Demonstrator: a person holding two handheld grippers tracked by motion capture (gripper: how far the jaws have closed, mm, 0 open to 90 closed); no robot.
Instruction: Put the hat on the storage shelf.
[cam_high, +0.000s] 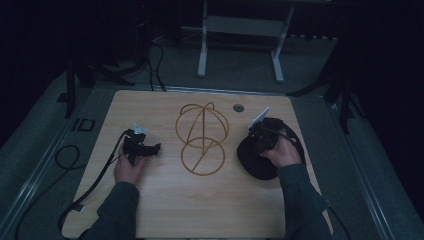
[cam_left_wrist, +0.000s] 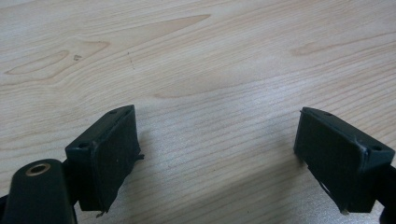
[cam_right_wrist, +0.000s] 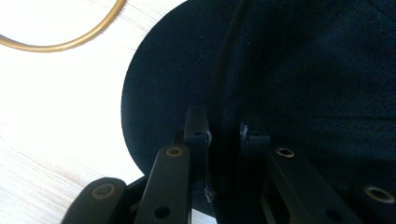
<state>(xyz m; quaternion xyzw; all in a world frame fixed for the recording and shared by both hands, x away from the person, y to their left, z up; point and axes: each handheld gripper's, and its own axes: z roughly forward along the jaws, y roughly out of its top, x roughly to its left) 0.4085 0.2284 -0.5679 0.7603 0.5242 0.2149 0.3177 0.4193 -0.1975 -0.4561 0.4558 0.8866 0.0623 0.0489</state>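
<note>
Looking down from the high view, a light wooden table (cam_high: 200, 210) carries a gold wire stand (cam_high: 201, 138) at its middle, built from rings and thin rods. A black cap (cam_high: 257, 160) lies to the right of the stand, well apart from it. The right hand (cam_high: 281, 152) rests on the cap and holds the right gripper (cam_high: 263, 135) over its top. The left hand (cam_high: 129, 170) holds the left gripper (cam_high: 150, 148) low over bare wood to the left of the stand, with a black cable (cam_high: 95, 182) trailing off toward the table's near left edge. A small round hole (cam_high: 238, 107) sits in the tabletop near the far edge.

In the left gripper view, the two black jaws stand wide apart with nothing between them, and the wood grain runs beneath them.

In the right gripper view, the jaws are drawn close together on a fold or seam of the dark cap (cam_right_wrist: 299, 70), pinching the fabric. The cap's brim (cam_right_wrist: 159, 93) curves out over the pale table, and an arc of the gold wire (cam_right_wrist: 74, 39) crosses the upper left corner.
</note>
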